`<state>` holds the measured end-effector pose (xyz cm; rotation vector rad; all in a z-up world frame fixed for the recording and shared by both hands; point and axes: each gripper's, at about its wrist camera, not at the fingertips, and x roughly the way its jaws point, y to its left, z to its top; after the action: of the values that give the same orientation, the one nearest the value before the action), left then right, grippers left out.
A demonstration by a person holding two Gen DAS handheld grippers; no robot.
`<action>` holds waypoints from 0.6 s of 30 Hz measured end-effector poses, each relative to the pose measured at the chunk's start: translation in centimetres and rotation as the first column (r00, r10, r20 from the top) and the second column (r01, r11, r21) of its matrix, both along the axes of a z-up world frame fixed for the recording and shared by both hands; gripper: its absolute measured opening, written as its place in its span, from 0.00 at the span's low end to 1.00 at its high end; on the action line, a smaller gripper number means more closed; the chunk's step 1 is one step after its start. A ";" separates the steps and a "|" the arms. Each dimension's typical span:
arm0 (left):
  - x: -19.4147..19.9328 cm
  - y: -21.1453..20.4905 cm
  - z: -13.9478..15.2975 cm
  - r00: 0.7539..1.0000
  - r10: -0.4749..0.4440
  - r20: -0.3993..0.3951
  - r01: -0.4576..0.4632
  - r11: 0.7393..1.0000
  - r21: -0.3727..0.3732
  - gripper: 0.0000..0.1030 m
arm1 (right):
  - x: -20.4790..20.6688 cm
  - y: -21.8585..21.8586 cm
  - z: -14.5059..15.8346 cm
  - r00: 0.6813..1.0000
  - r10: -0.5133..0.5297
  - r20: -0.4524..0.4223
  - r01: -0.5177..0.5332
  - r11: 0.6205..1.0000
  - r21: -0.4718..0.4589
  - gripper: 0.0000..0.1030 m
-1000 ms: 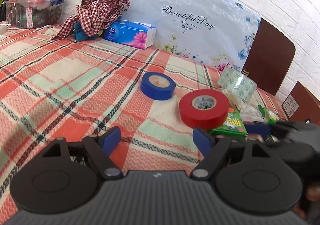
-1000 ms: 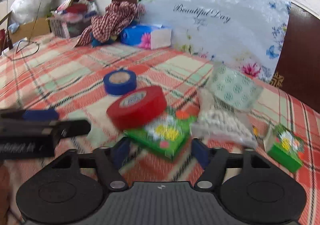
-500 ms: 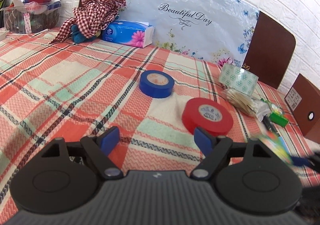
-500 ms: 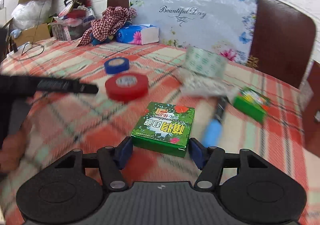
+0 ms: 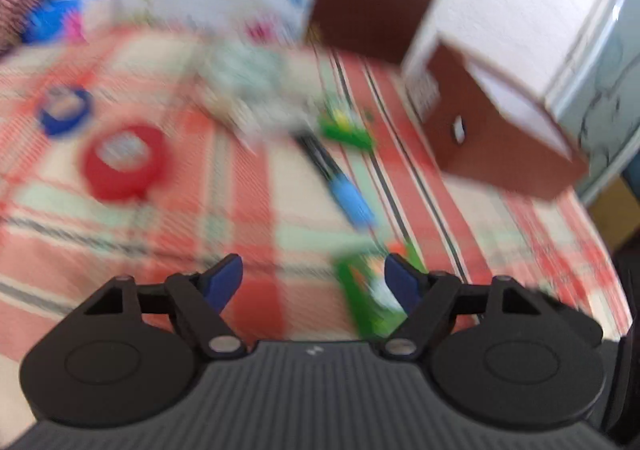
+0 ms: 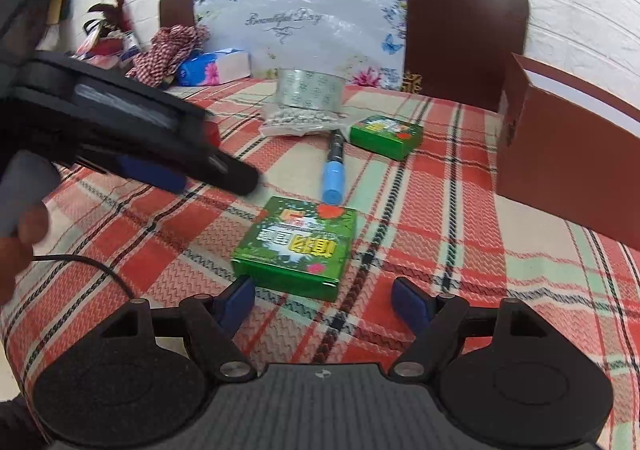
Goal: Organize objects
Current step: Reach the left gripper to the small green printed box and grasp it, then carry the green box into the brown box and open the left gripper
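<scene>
Near the worktop's front edge, green box (image 6: 295, 248) now lies released; right tool (image 6: 324, 300) opening, left tool (image 5: 312, 282) closing, empty

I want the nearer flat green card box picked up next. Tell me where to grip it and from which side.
Grip the nearer flat green card box across its two long side edges, coming down from above and in front with the right gripper. It lies flat on the checked tablecloth, slightly askew, so its top offers no hold; its width looks to fit within those jaws, now opening with nothing between them.
</scene>
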<state>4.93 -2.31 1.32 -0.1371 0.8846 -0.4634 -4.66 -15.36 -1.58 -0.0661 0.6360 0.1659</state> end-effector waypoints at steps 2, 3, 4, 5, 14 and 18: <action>-0.2 -1.5 -0.9 1.000 0.002 -0.006 -0.001 0.999 0.041 0.74 | 0.5 0.5 -0.1 1.000 0.026 -0.005 -0.026 1.000 -0.014 0.72; -0.3 -2.2 -0.9 1.000 -0.025 0.007 0.024 0.998 0.050 0.62 | 0.7 0.6 -0.2 0.999 0.037 -0.002 -0.038 0.999 -0.012 0.67; -0.3 -2.7 -0.8 0.998 -0.065 -0.008 0.065 0.998 0.020 0.53 | 0.8 0.6 -0.2 0.998 0.056 0.001 -0.056 0.998 0.001 0.58; -0.2 -3.1 -0.6 0.997 -0.077 -0.029 0.077 0.997 -0.002 0.46 | 0.9 0.7 -0.1 0.999 0.048 0.009 -0.048 0.999 -0.005 0.57; 0.6 -8.9 7.3 0.971 -0.157 0.182 0.147 0.987 0.070 0.46 | 0.2 -3.0 4.0 0.953 -0.085 0.291 0.089 0.996 -0.003 0.46; 3.1 -14.4 10.6 0.932 -0.226 0.284 0.212 0.974 0.081 0.46 | 2.3 -7.4 6.5 0.906 -0.174 0.385 0.186 0.982 0.006 0.46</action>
<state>7.98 -16.68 11.89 0.0759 0.6208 -0.6519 -2.37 -22.75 4.92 -0.0667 0.2486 -0.0379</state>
